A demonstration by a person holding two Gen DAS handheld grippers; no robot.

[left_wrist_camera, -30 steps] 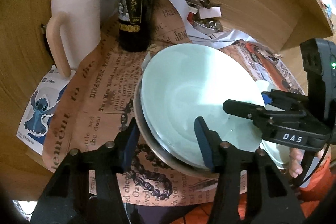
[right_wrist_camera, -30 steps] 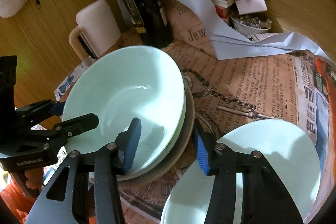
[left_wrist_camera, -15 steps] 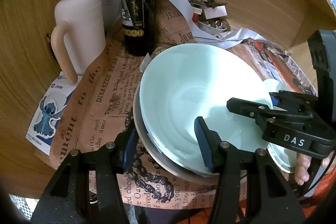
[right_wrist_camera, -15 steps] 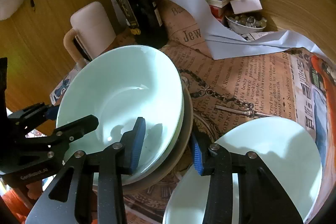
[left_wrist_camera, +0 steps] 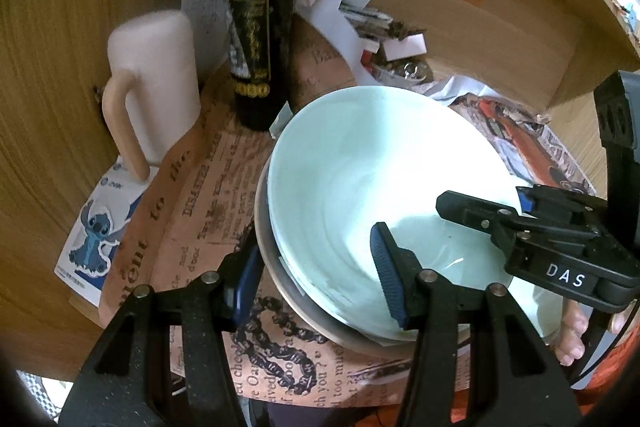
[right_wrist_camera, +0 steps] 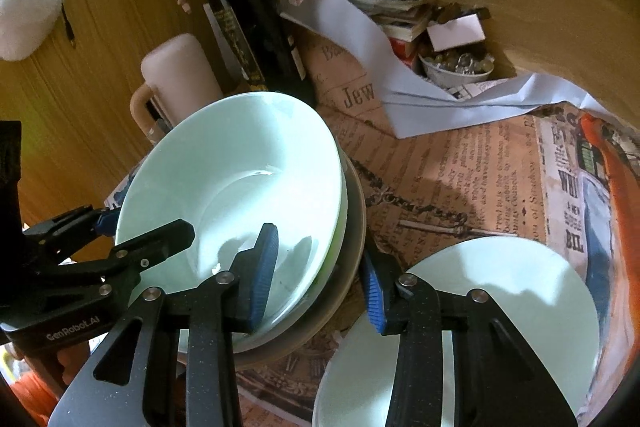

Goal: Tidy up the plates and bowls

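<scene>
Left wrist view: left gripper [left_wrist_camera: 316, 271] straddles the near rim of the stacked bowls [left_wrist_camera: 380, 179] at frame centre, one pad inside, one outside; can't tell if the pads press. Right wrist view: right gripper [right_wrist_camera: 320, 275] straddles the same stack's opposite rim [right_wrist_camera: 344, 227], jaws partly closed, contact unclear too. A flat plate [right_wrist_camera: 500, 307] lies lower right on the newspaper [right_wrist_camera: 460, 179]. Wine bottle [left_wrist_camera: 256, 27] and pink mug [left_wrist_camera: 156, 79] stand upper left.

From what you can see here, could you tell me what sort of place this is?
Probably a cluttered desk or shelf nook at home: a wine bottle, stacked bowls and piled papers on wood.
</scene>
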